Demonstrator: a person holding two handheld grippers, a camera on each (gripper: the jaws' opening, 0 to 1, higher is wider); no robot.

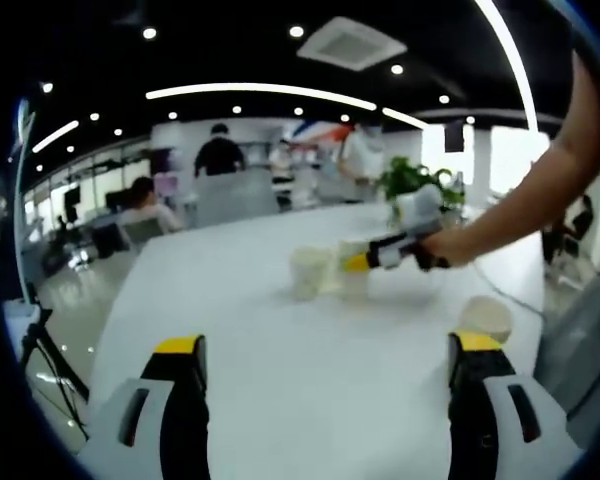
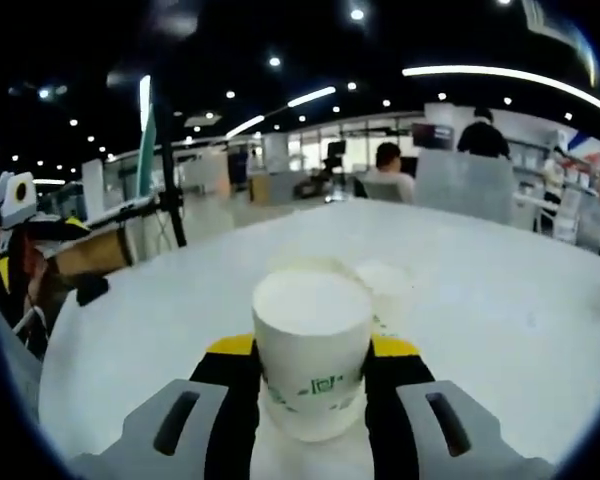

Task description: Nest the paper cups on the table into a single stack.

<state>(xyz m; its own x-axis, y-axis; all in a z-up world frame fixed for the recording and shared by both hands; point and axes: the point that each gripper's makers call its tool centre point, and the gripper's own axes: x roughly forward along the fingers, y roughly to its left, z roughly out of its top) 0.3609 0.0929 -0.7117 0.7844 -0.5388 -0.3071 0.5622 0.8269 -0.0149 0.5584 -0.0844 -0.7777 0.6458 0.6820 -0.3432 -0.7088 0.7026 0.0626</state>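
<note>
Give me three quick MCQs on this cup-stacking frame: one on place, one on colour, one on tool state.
1. Where is the lone paper cup in the left gripper view?
A. by the left tool's right jaw
B. on a chair
C. on the floor

2. What colour are the jaw tips of the left tool?
A. red
B. yellow
C. blue

3. What state is the right tool in?
A. open, nothing held
B. shut on a plant
C. shut on a held paper cup

Key: 1 A, the cup stands on the table beside that jaw; 2 B, both tips are yellow; 3 C, jaws flank the cup's sides.
</note>
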